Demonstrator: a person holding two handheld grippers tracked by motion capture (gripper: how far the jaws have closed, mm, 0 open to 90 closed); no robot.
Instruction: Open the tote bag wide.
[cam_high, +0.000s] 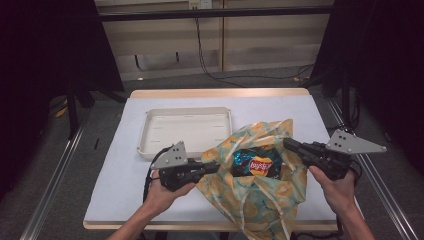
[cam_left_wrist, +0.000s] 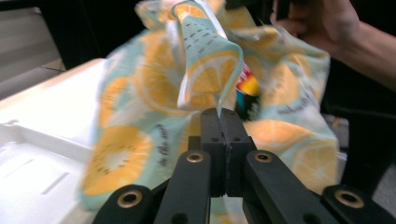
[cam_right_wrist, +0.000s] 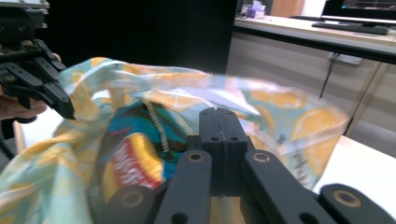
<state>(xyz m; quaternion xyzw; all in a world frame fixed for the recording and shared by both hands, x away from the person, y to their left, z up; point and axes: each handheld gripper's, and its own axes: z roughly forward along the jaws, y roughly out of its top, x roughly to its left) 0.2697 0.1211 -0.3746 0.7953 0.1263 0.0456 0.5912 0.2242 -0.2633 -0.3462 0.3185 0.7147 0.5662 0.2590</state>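
A white-covered tabletop (cam_high: 125, 165) with a pale wooden edge stands on a grey floor, with black curtains at both sides, light wall panels behind and a dark cable hanging down them. An empty cream tray (cam_high: 150, 131) lies toward the far left of the tabletop.

The cloth bag (cam_high: 260, 195), pale teal printed with orange and lemon slices, sits at the near middle of the tabletop, just right of the tray, its bottom hanging over the near edge. Its mouth is held wide, and inside lies a dark blue chip packet (cam_high: 256, 162) with a red and yellow logo.

The left claw (cam_high: 216, 167) is pressed together on the bag's left rim; the right claw (cam_high: 287, 144) is pressed together at the right rim.

The left claw's view (cam_left_wrist: 223, 114) shows what the high view cannot: a fold of the printed cloth rising straight out of the shut jaws, so the pinch is plain. It also shows the person's other hand (cam_left_wrist: 322, 21) beyond the bag. The right claw's view (cam_right_wrist: 223, 114) looks into the open mouth at the packet's crinkled edge, with the other claw (cam_right_wrist: 65, 109) at the far rim; the cloth here is blurred, and it probably runs between the shut jaws.
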